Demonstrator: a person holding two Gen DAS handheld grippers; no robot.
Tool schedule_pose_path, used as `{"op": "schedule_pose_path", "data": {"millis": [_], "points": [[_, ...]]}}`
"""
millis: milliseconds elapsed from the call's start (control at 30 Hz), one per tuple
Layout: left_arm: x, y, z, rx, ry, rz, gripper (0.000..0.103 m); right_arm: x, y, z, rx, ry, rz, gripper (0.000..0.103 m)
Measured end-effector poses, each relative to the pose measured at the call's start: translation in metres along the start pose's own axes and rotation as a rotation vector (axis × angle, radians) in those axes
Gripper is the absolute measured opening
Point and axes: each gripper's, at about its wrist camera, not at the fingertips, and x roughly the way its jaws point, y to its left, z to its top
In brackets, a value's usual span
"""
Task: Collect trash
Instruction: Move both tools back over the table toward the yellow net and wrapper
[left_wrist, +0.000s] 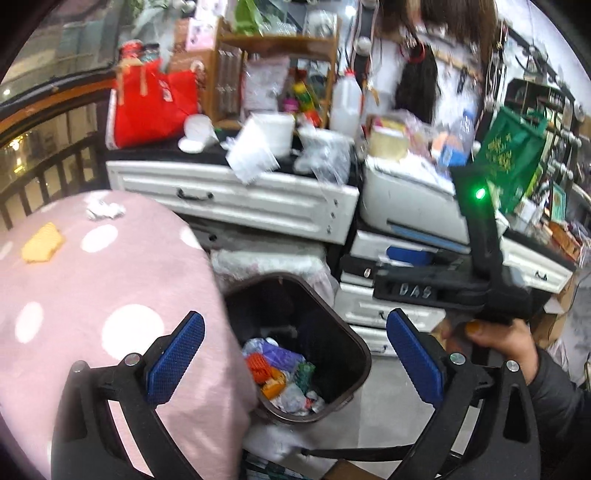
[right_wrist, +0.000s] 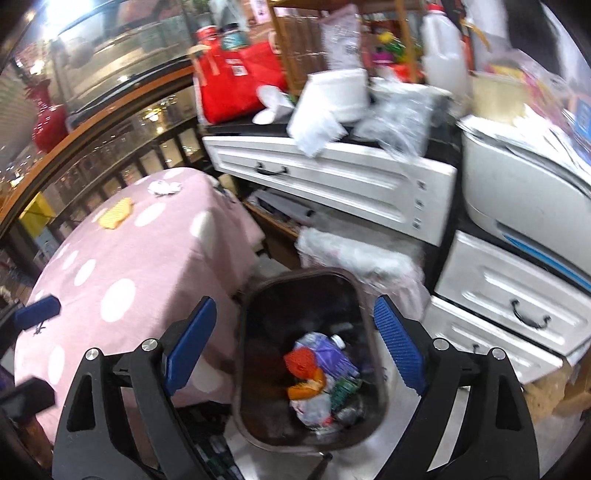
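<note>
A dark brown trash bin (left_wrist: 354, 343) stands on the floor beside a table with a pink polka-dot cloth (left_wrist: 110, 288). Inside it lie several pieces of trash (left_wrist: 280, 373): orange, purple, green and white wrappers. My left gripper (left_wrist: 295, 317) hangs open above the bin with nothing between its blue pads. My right gripper (right_wrist: 295, 302) is also open and empty over the same bin (right_wrist: 295, 275) and its trash (right_wrist: 317, 373). On the cloth at the far end lie a crumpled white paper (left_wrist: 105, 210) (right_wrist: 164, 186) and a yellow piece (left_wrist: 41, 242) (right_wrist: 115, 213).
White drawer units (left_wrist: 236, 195) (right_wrist: 332, 177) stand behind the bin, their tops crowded with a red bag (left_wrist: 155, 107), a plastic jug (left_wrist: 345, 103), papers and a printer (right_wrist: 524, 192). A green bag (left_wrist: 506, 155) hangs at right. A dark railing (right_wrist: 110, 162) runs behind the table.
</note>
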Motion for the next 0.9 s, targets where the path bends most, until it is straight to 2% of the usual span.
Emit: {"op": "schedule_pose_path", "data": {"millis": [100,200,533,767,900], "points": [[-0.017,0.018,0.007,-0.002,-0.045,0.057,0.097,0.002,0.019,0.008,-0.031,-0.009,0.035,0.087],[-0.026,0.037,0.009,-0.009,-0.058,0.113,0.097,0.009,0.043,0.019,-0.074,-0.016,0.076,0.087],[-0.039,0.129,0.005,-0.1,-0.031,0.313,0.097,0.04,0.115,0.039,-0.218,0.007,0.165,0.087],[-0.038,0.195,0.0,-0.164,-0.005,0.411,0.097,0.083,0.164,0.056,-0.278,0.074,0.248,0.087],[-0.03,0.238,0.004,-0.208,0.021,0.442,0.097,0.119,0.194,0.073,-0.331,0.108,0.253,0.087]]}}
